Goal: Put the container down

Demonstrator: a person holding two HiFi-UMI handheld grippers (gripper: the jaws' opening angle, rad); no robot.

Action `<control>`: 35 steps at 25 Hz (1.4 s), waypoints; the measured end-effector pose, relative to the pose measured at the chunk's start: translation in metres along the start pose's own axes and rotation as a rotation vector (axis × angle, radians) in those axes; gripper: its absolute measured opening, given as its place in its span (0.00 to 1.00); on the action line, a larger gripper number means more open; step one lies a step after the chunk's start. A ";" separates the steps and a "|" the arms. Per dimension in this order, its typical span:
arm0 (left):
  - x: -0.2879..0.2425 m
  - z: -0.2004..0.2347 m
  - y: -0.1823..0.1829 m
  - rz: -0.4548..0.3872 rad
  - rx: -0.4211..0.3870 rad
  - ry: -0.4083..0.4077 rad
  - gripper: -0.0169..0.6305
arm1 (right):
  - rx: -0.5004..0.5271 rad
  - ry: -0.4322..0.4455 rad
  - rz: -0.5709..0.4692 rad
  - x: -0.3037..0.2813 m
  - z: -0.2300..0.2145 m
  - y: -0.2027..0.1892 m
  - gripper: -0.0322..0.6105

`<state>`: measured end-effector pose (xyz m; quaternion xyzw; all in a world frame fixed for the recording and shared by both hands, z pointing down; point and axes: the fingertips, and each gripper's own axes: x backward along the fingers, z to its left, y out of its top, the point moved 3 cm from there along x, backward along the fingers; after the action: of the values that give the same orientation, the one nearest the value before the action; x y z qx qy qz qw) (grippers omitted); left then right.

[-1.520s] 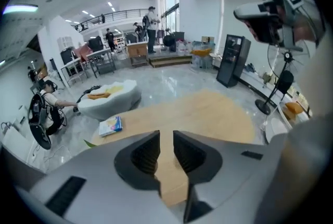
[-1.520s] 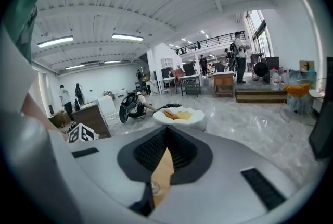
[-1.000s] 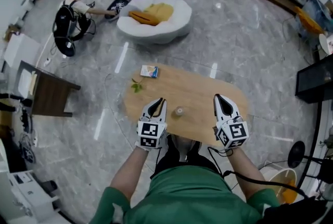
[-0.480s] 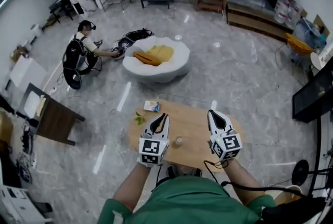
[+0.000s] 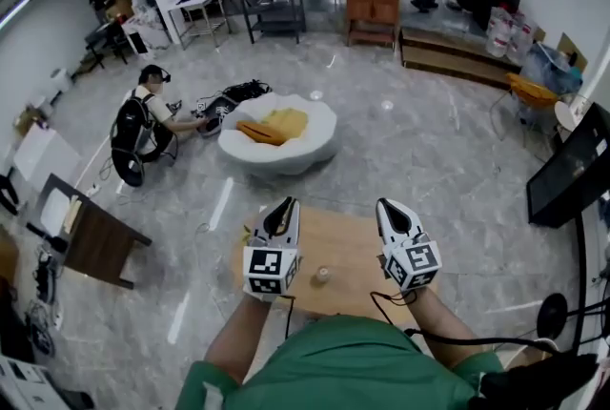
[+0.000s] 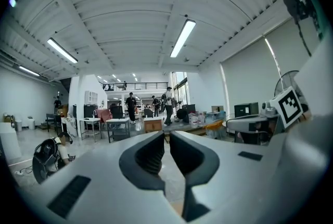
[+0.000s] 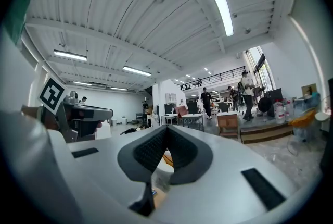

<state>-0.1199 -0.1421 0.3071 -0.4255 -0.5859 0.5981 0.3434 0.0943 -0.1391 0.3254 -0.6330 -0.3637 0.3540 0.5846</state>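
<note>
A small clear container point(image 5: 322, 276) stands upright on the oval wooden table point(image 5: 348, 246), between and below my two grippers. Both grippers are held up over the table and point out into the room. My left gripper point(image 5: 287, 204) is shut with nothing between its jaws; in the left gripper view its tips point(image 6: 167, 137) meet against the hall behind. My right gripper point(image 5: 385, 205) is also shut and empty, its pads touching at the tip point(image 7: 166, 129). Neither gripper touches the container.
Beyond the table lies a white round floor cushion point(image 5: 276, 136) with yellow pillows. A person point(image 5: 143, 127) sits on the floor at the left, and a dark side table point(image 5: 95, 241) stands nearer. Desks and people fill the far end of the hall.
Both grippers have risen from table height and now point nearly level. The head view has tipped up, showing more of the room. The container has stayed on the table.
</note>
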 end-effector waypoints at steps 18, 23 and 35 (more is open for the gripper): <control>0.021 0.070 -0.004 -0.031 0.026 0.128 0.10 | 0.062 -0.092 -0.044 0.010 -0.032 0.014 0.08; 0.021 0.076 -0.012 -0.011 0.042 0.142 0.10 | 0.082 -0.077 -0.038 0.001 -0.030 0.018 0.08; 0.017 0.068 -0.009 -0.001 0.038 0.138 0.10 | 0.110 -0.073 -0.042 0.005 -0.030 0.023 0.09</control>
<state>-0.1898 -0.1534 0.3110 -0.4590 -0.5493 0.5783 0.3914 0.1242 -0.1502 0.3048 -0.5788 -0.3780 0.3842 0.6120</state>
